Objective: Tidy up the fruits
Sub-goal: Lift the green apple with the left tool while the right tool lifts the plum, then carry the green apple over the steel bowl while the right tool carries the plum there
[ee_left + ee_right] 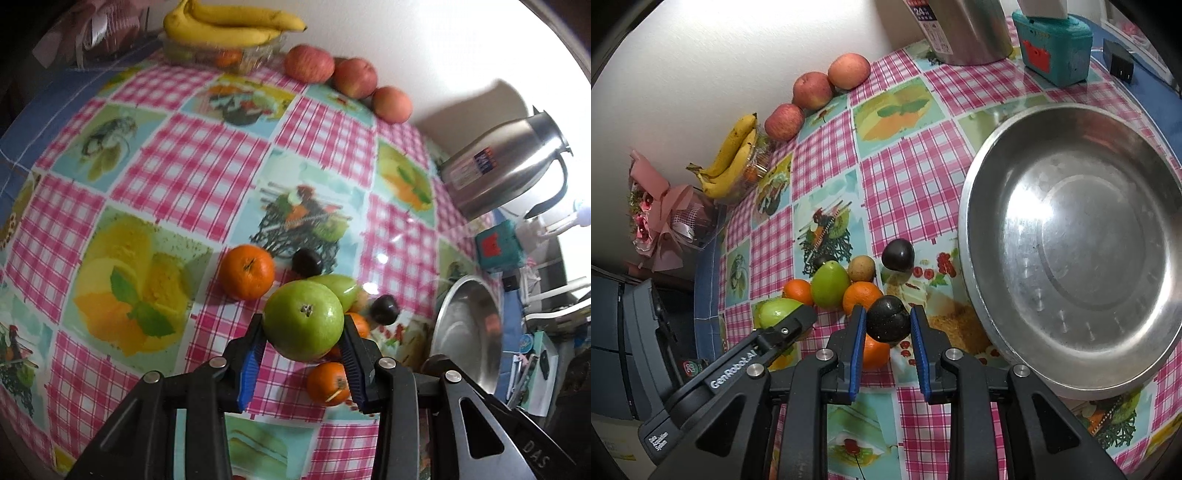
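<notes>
On the checked cloth I count three apples [812,89], two green pears [830,284], three oranges [246,271], three dark plums [897,255], one banana bunch [733,158], one steel pan [1075,254].

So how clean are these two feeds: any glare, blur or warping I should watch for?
Left wrist view: the upper right corner is blown out white beside the steel jug, and the tablecloth bulges from fisheye warp. Right wrist view: glare streaks the metal bowl; the dark plum between the pads is sharp.
</notes>
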A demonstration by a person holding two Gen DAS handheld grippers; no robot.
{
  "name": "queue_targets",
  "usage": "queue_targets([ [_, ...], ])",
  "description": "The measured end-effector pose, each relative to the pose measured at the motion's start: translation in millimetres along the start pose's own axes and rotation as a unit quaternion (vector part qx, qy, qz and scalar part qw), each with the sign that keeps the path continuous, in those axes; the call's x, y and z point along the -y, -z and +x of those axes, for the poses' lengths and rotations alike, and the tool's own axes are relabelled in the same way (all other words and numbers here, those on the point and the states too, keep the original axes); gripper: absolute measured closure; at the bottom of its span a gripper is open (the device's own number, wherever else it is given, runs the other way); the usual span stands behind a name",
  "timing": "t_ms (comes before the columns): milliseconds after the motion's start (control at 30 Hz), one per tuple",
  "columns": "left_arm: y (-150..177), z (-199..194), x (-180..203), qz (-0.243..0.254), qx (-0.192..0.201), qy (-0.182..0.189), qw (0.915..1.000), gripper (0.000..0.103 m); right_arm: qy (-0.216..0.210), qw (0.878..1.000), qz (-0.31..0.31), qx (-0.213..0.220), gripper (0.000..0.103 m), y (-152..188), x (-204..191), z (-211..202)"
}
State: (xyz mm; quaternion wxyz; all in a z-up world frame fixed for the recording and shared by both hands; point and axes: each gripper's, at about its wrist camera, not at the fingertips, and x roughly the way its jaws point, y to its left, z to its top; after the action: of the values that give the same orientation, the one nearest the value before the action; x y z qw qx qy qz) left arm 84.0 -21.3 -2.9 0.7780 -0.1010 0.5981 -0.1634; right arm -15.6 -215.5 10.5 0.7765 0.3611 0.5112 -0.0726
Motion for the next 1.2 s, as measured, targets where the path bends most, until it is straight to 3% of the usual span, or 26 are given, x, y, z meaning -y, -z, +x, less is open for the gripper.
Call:
queue_targets([
  [400,1.9,-9.1,10.9,0.019,0.009,0.004,0.9998,0.061,0.011,1.000,0.008,0.012,0.078,-3.9,8.3,-6.0],
  [600,7.4,-6.5,24.7,0.041,0.006,0.000,0.9991,0.061,0.076,0.995,0.037,0.046,0.078,-11.1,36.9,-21.8],
  [733,14.7,-4.4,44.0,0.070,0.002,0.001,0.9975,0.061,0.113,0.988,0.069,0.075,0.078,-18.1,65.6,-41.1],
  [1200,36.2,11.9,122.1,0.169,-0.014,-0.010,0.9855,0.061,0.144,0.973,0.142,0.115,0.078,-33.6,131.4,-74.5],
])
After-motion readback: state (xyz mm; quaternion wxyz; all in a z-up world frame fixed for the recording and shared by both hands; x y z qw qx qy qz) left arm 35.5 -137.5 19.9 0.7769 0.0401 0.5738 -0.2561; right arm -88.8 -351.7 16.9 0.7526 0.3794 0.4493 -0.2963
